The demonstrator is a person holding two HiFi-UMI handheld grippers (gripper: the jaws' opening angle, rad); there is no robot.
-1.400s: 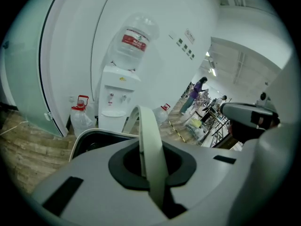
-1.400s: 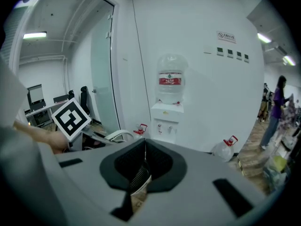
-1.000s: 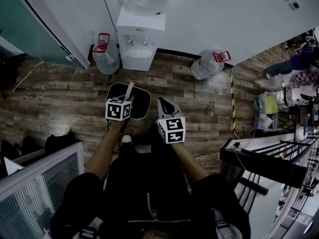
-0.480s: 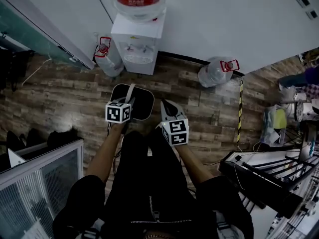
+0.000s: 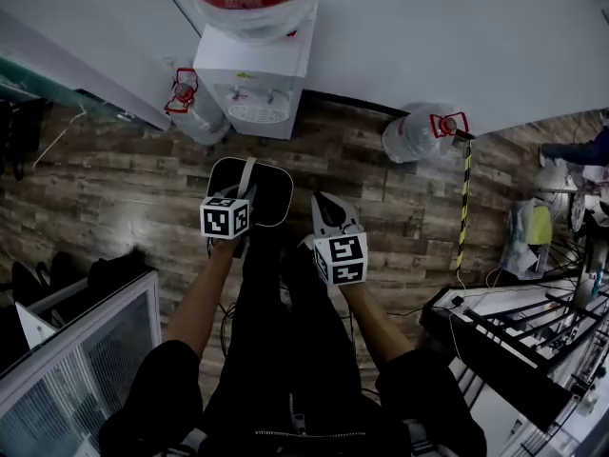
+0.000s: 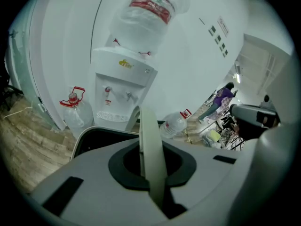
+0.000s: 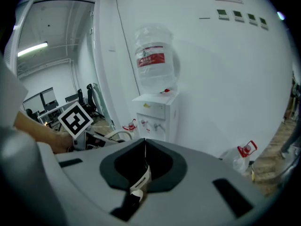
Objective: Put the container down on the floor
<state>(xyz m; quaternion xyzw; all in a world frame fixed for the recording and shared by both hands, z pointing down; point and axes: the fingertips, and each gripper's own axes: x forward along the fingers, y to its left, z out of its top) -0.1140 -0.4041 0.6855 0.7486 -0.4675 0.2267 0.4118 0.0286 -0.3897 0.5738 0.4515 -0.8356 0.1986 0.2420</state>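
Observation:
A black container (image 5: 269,196) with a pale rim hangs above the wood floor by its pale bail handle (image 5: 247,172). My left gripper (image 5: 244,192) is shut on that handle, and the container dangles below it. In the left gripper view the handle strip (image 6: 149,145) runs up between the shut jaws, with the container's dark mouth (image 6: 101,136) beyond. My right gripper (image 5: 324,206) floats just right of the container, apart from it. In the right gripper view its jaws (image 7: 142,160) are shut and hold nothing of the task.
A white water dispenser (image 5: 255,76) with an inverted bottle stands against the wall ahead. One water bottle (image 5: 188,106) stands at its left; another (image 5: 417,133) lies at its right. A glass-fronted cabinet (image 5: 86,346) is at lower left, a black rack (image 5: 514,346) at lower right.
The dispenser and wall have drawn nearer in the head view, and the floor has slid down the frame. Both grippers keep their places and the container stays hanging from the left one.

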